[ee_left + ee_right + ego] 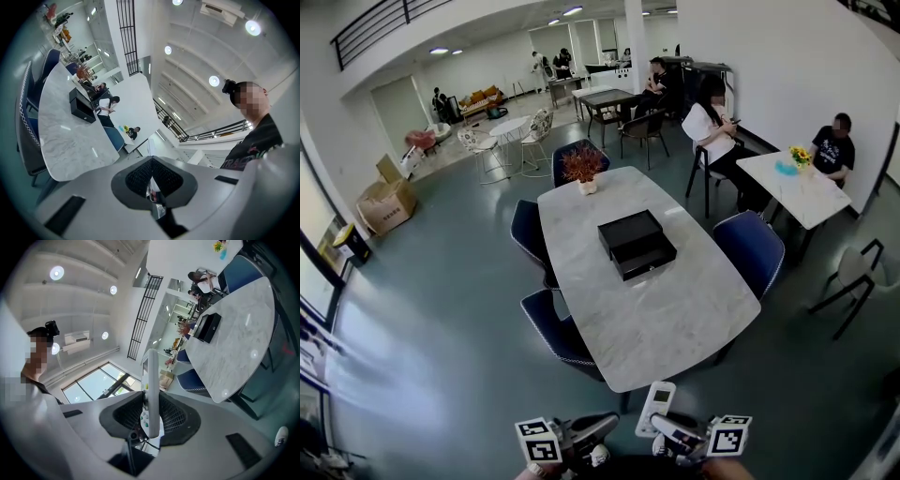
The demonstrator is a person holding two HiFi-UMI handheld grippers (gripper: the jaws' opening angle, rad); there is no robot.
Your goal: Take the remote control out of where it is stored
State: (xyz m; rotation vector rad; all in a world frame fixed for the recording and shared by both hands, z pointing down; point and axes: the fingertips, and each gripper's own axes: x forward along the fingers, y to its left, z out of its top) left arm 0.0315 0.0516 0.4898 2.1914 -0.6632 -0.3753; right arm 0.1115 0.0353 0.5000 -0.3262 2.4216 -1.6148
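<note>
A white remote control (656,409) with a small screen is clamped in my right gripper (672,428), at the bottom of the head view just short of the marble table's near end. In the right gripper view the remote (151,390) stands edge-on between the ribbed pads, coloured buttons facing left, with my right gripper (150,412) shut on it. My left gripper (589,433) hangs beside it, apart from the remote; its jaws (151,172) meet with nothing between them. A black drawer box (637,244) sits at the table's middle, its lower drawer pulled out a little.
The marble table (661,323) has blue chairs (750,248) round it and a potted plant (584,169) at its far end. A person sits at a white table (797,183) at the right; other people, tables and chairs stand further back.
</note>
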